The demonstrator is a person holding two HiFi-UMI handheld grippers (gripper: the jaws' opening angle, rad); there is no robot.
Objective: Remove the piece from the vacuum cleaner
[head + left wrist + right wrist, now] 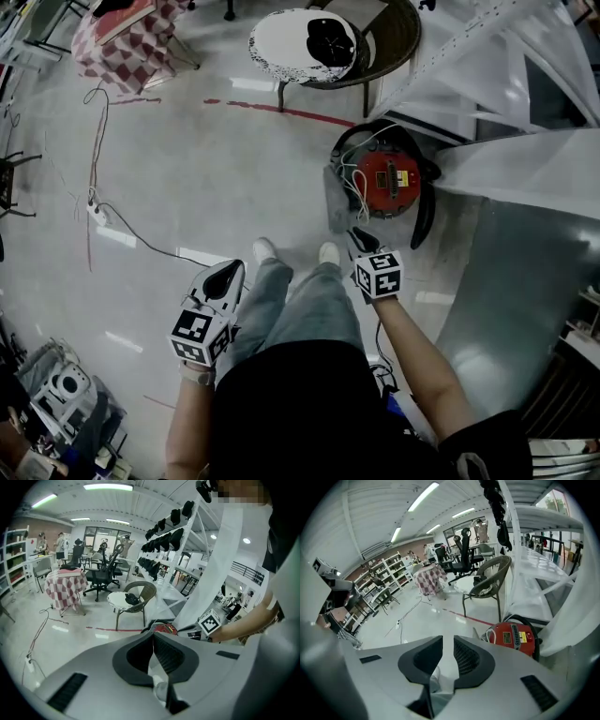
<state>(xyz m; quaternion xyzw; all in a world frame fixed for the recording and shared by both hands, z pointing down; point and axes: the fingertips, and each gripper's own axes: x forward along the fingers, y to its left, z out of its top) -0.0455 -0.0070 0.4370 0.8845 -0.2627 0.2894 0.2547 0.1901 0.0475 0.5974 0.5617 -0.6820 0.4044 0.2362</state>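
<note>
The red round vacuum cleaner (pixel 386 180) stands on the floor by the white shelving, with a black hose (pixel 424 220) curled around it and a white cord over its top. A grey flat part (pixel 335 202) sits against its left side. The vacuum cleaner (pixel 513 637) also shows in the right gripper view, ahead and to the right. My right gripper (pixel 359 234) hovers just short of it, jaws a little apart with nothing between them (pixel 448 644). My left gripper (pixel 230 267) hangs by the person's left leg, shut and empty (pixel 153 637), with the red vacuum cleaner (pixel 164 629) beyond its tips.
A wicker chair (pixel 389 37) with a white round cushion stands behind the vacuum. A table with a checked cloth (pixel 122 42) is at the far left. A power strip and cable (pixel 98 214) lie on the floor. White shelving draped in plastic (pixel 525 141) fills the right.
</note>
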